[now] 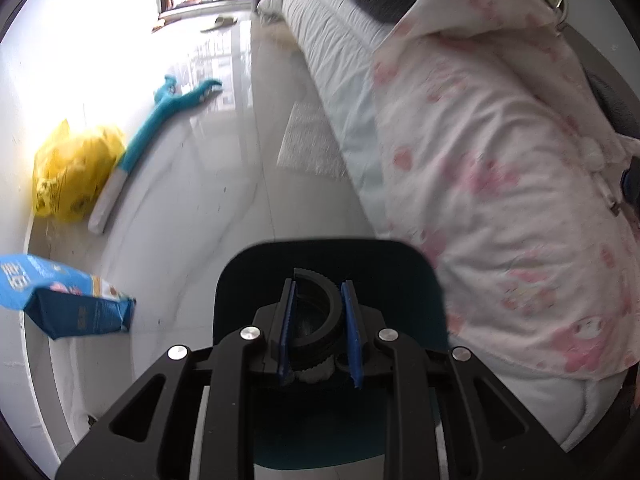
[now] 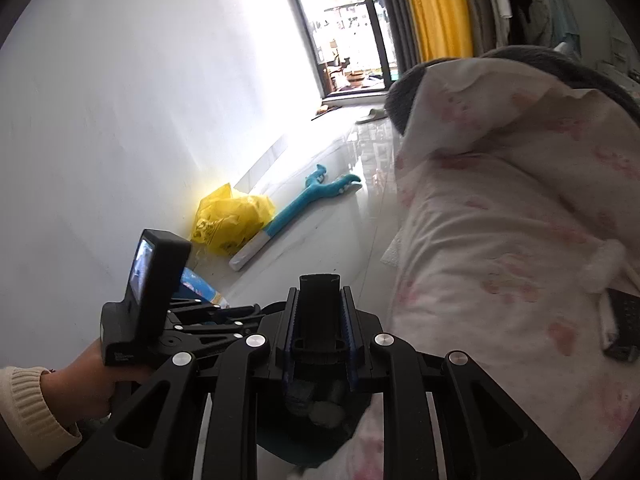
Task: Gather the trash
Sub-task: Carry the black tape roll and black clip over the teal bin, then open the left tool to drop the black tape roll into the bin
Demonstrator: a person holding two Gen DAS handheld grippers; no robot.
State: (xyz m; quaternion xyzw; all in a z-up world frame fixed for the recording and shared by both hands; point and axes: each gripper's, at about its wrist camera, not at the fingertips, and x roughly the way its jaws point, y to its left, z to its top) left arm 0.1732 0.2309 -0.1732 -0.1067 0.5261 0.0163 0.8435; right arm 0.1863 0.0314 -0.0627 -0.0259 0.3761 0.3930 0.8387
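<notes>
My left gripper (image 1: 319,286) is shut on a black ribbed half-ring part (image 1: 320,320), held over a dark teal bin (image 1: 404,280) that has crumpled white paper (image 1: 318,376) inside. My right gripper (image 2: 320,292) is shut on a black flat rectangular piece (image 2: 320,312), also above the teal bin (image 2: 288,440), with grey-white wads (image 2: 328,412) below it. The left gripper body (image 2: 208,320) and the hand holding it show at the left of the right wrist view.
A blue snack bag (image 1: 64,304) lies on the white floor at the left. A yellow plastic bag (image 1: 72,168) and a teal long-handled grabber (image 1: 160,120) lie by the wall. A bed with a pink-patterned quilt (image 1: 500,160) fills the right. A black remote (image 2: 624,320) lies on it.
</notes>
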